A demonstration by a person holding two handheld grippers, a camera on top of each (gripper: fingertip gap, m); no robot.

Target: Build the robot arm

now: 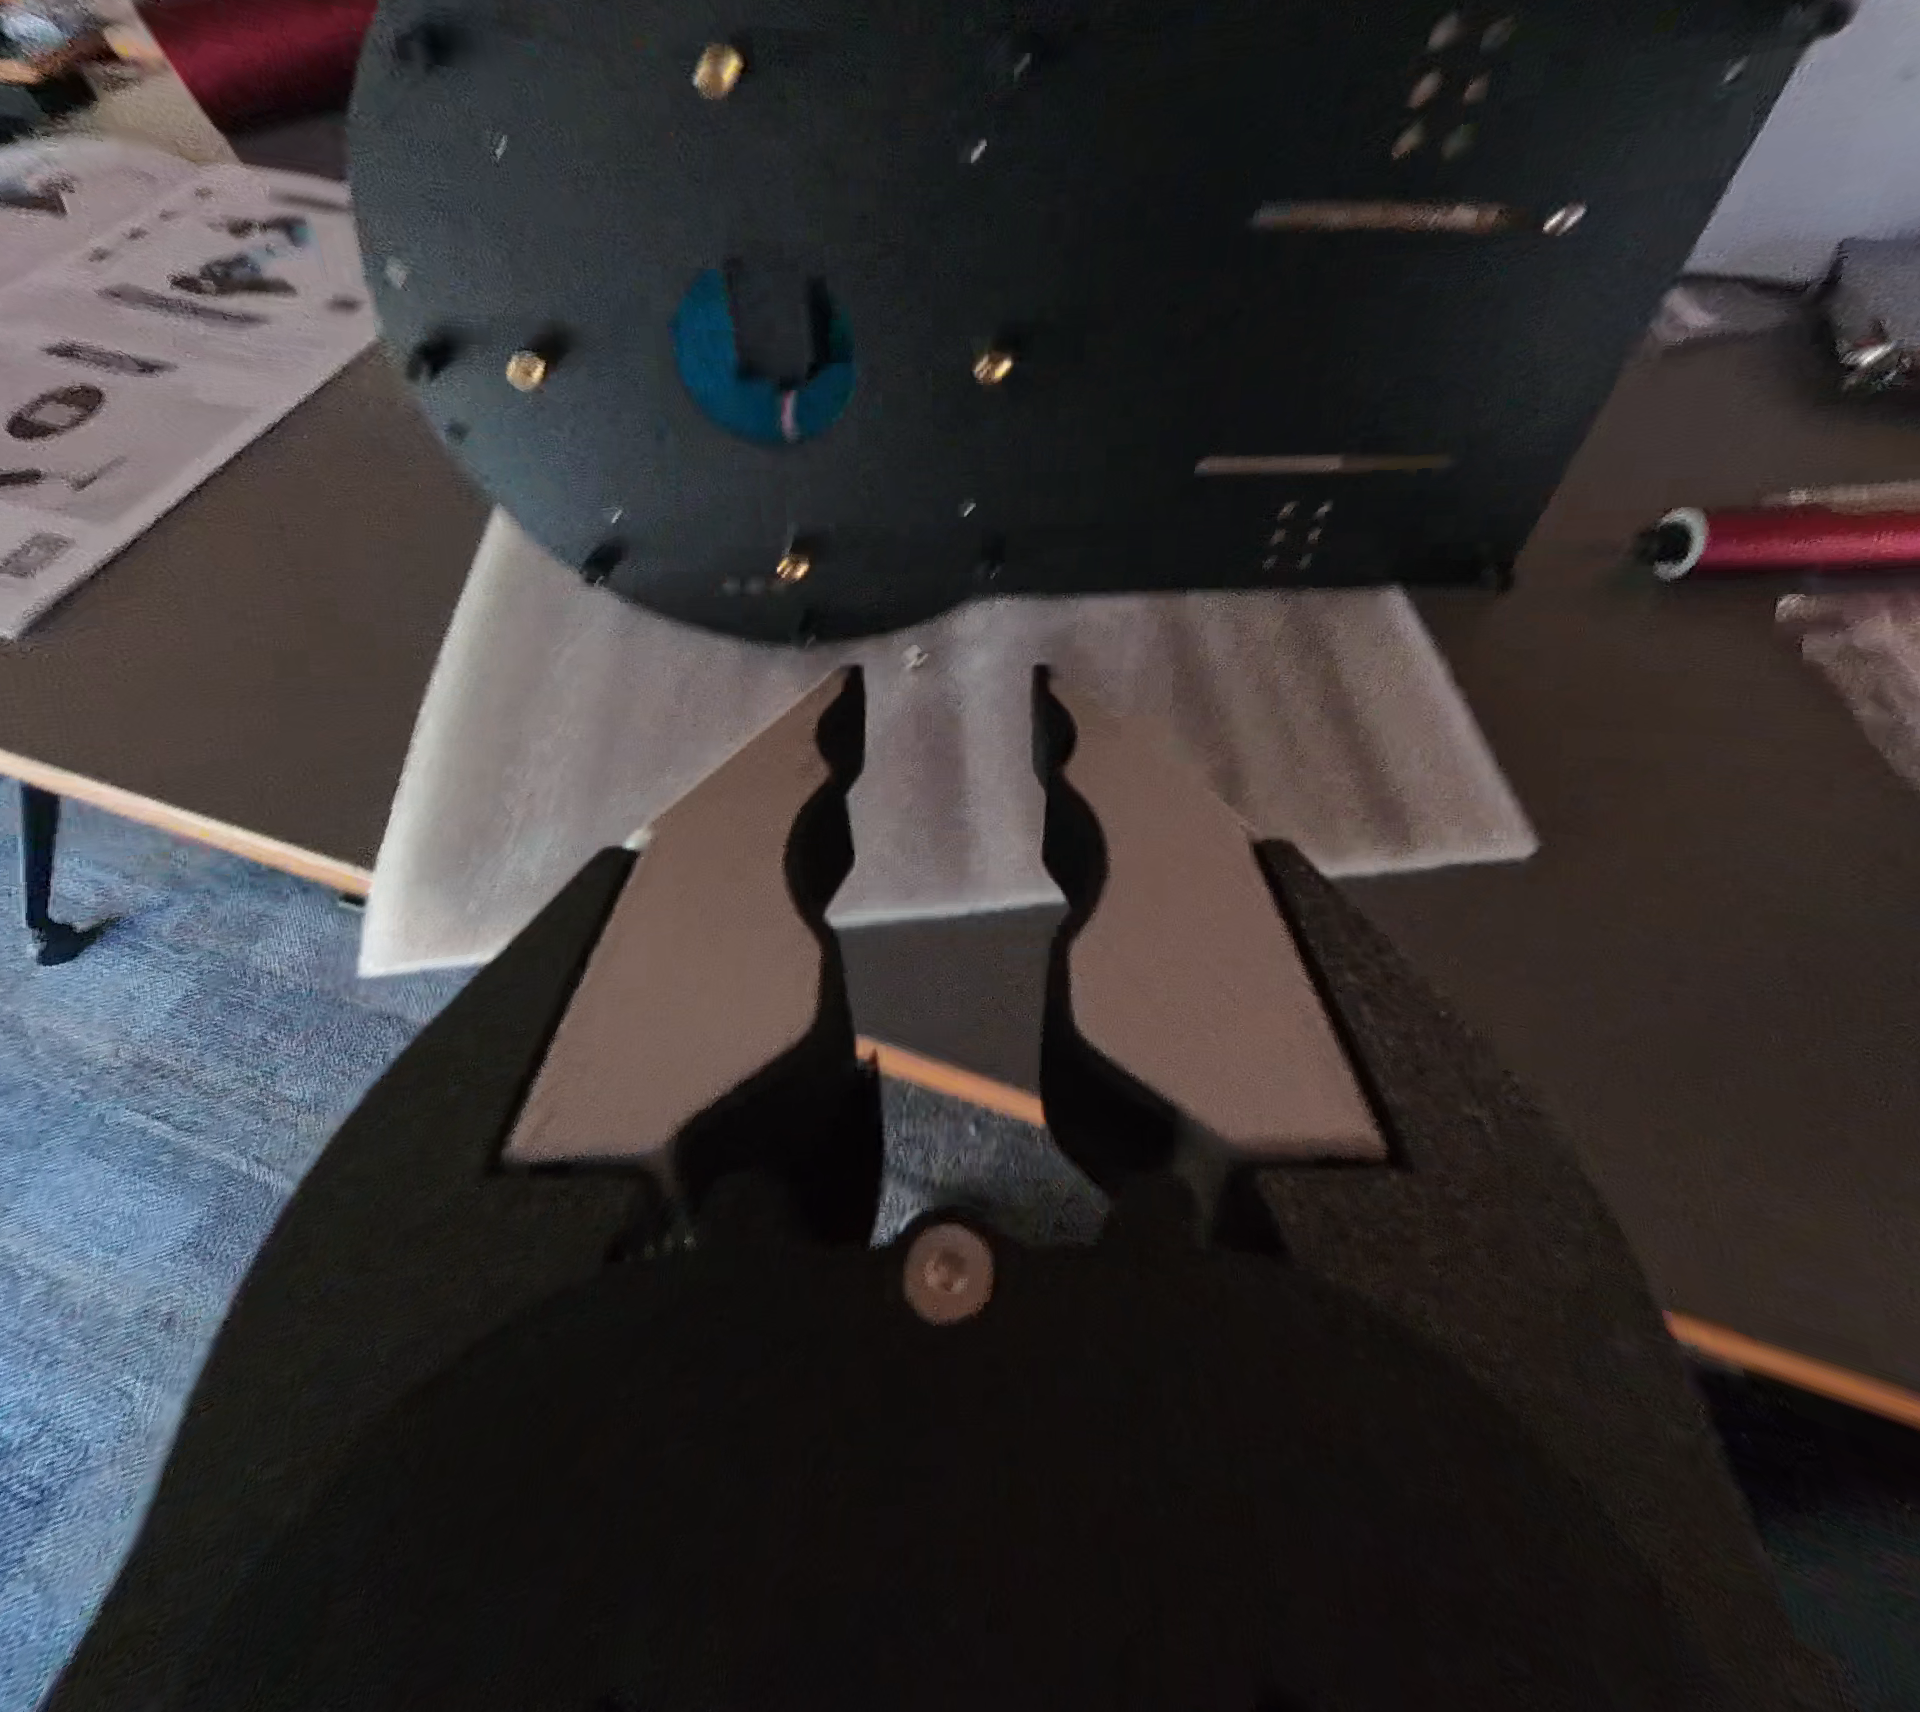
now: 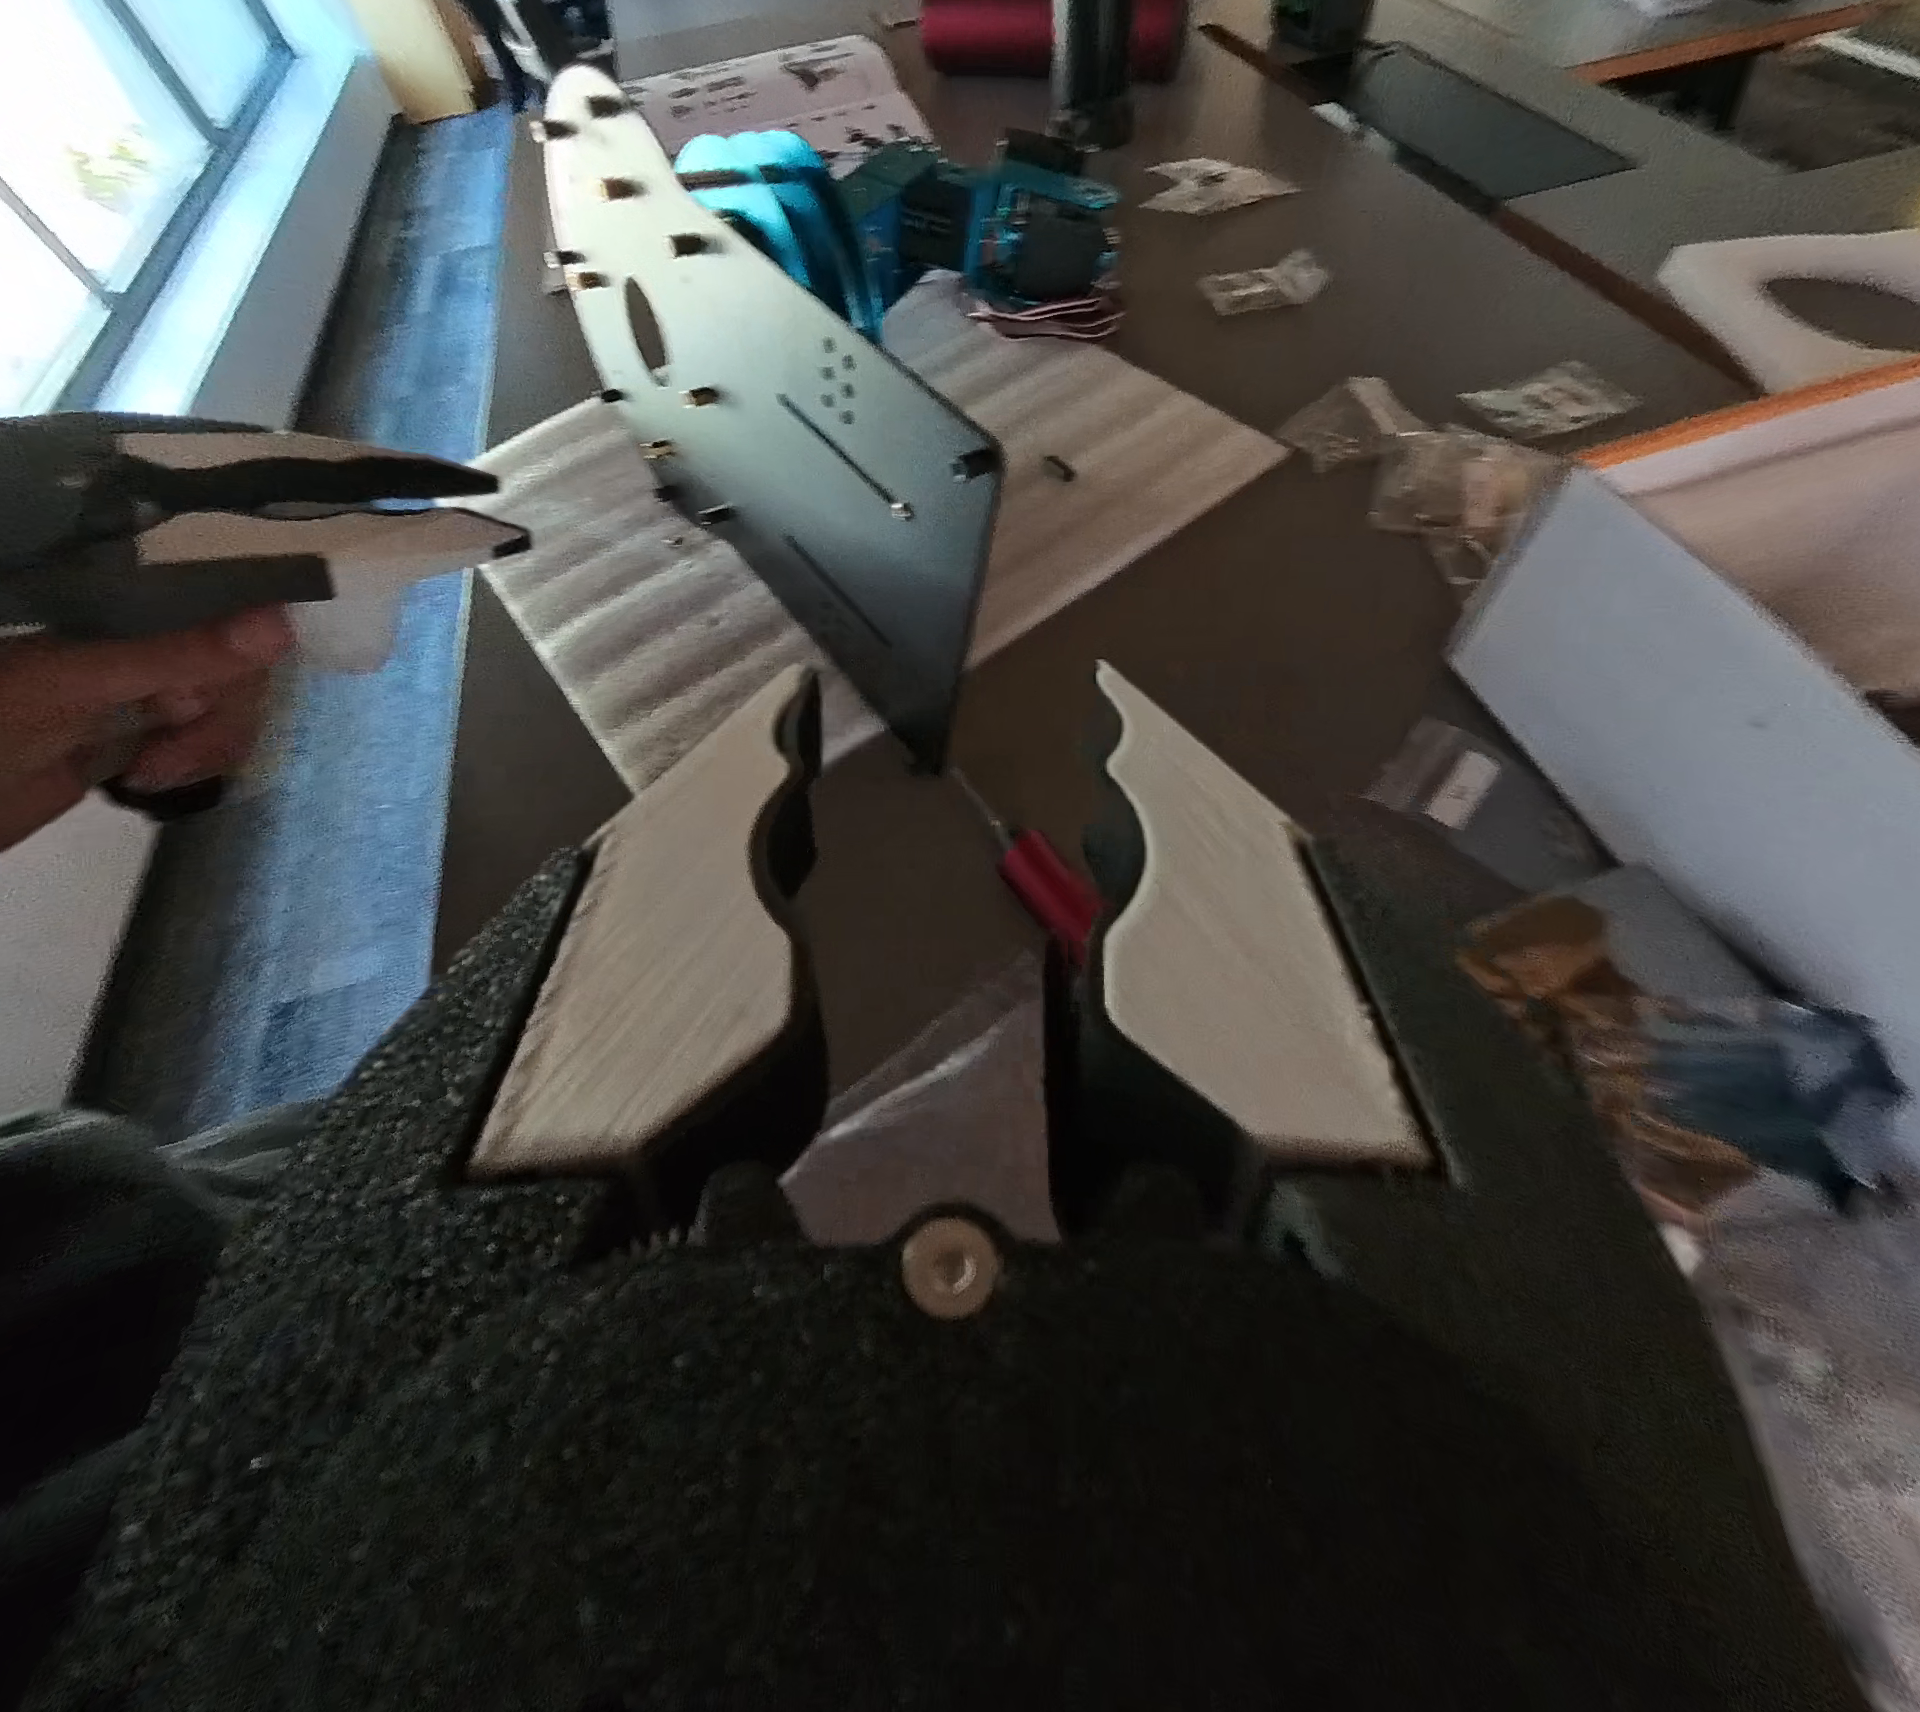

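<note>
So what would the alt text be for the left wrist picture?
A black plate studded with brass standoffs stands on edge over white foam sheet on a dark table. The open left gripper is just short of the plate's lower edge, touching nothing.

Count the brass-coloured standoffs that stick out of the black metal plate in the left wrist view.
4 visible on the black metal plate: one upper left, one left of the round hole, one right of it, one near the bottom edge. Blur may hide others.
</note>
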